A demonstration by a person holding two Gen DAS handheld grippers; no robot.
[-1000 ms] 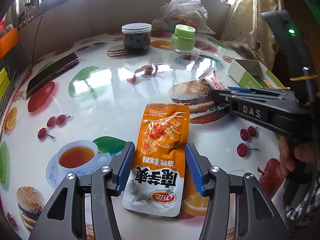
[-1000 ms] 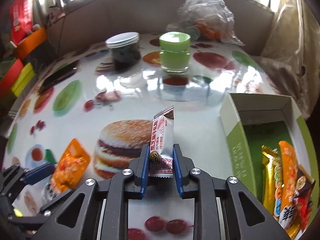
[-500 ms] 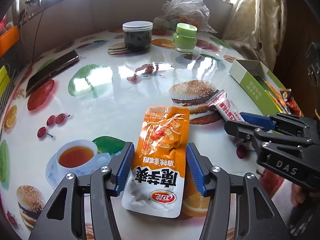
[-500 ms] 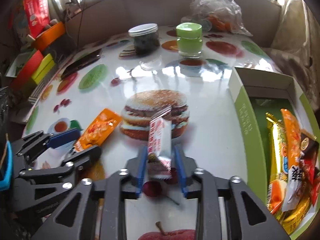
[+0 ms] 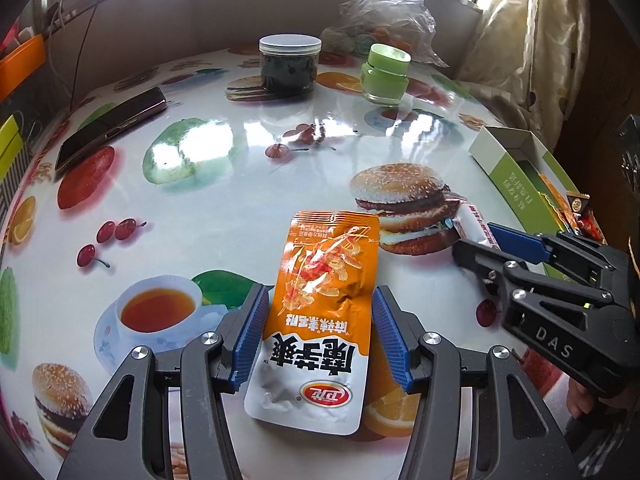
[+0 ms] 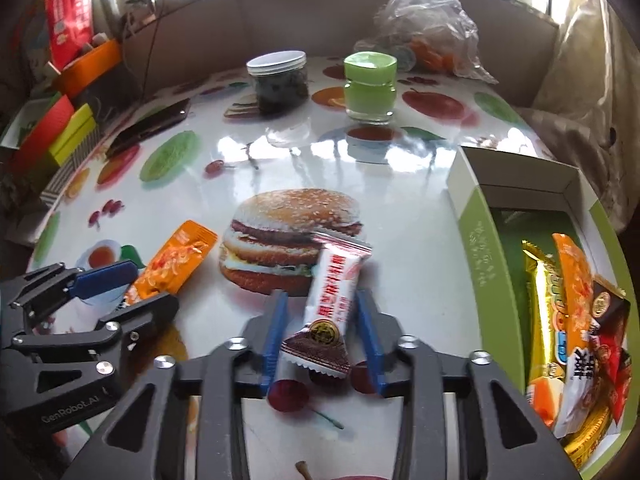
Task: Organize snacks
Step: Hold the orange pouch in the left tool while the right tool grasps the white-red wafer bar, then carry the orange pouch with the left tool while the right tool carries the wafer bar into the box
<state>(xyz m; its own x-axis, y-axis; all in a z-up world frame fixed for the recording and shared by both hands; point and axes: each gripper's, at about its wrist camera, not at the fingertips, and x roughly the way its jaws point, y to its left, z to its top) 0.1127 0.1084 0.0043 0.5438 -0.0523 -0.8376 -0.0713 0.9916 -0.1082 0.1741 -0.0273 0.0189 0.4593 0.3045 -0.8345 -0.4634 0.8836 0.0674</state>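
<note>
Orange snack pouch [image 5: 320, 312] lies flat on the fruit-printed desk [image 5: 240, 184] between the spread fingers [image 5: 250, 336] of the left gripper [image 5: 318, 340], neither pad touching it. The right gripper [image 6: 324, 336], fingers parted, straddles a white-and-maroon candy bar [image 6: 330, 300] beside the green box [image 6: 480, 256] of packed snacks [image 6: 576, 320].
</note>
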